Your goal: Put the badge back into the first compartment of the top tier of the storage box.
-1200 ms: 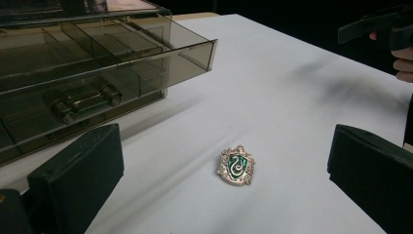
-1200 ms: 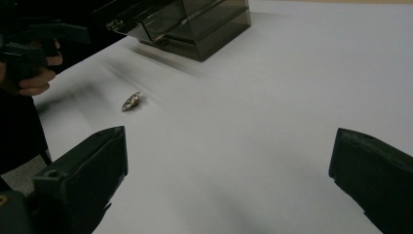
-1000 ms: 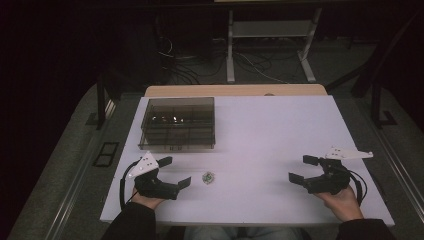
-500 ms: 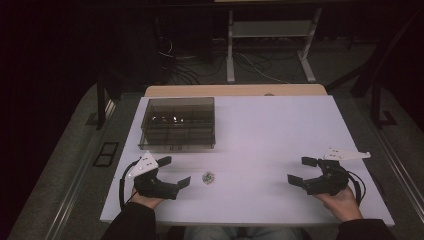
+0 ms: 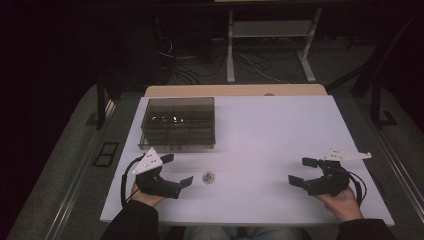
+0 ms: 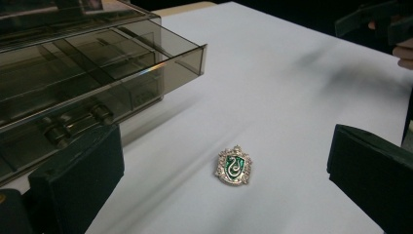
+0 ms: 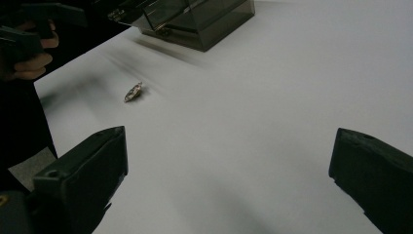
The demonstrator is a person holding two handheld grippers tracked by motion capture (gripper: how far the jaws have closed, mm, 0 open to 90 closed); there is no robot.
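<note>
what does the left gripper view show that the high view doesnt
The left gripper view alone shows the badge closely: a silver crest shape with a green face and a curling silver figure, lying flat between the open left gripper jaws. It also shows the box dividers and hinge parts. The high view alone shows the whole white table, both forearms, the right gripper open and far from the badge, and floor cables. Both share the badge, the smoky box and the left gripper.

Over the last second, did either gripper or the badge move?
Barely. The right gripper drifted slightly toward the table's near edge, jaws open and empty. The left gripper kept its place, open, beside the badge. Nothing was taken hold of or let go. The badge and the smoky box stayed put on the table.
</note>
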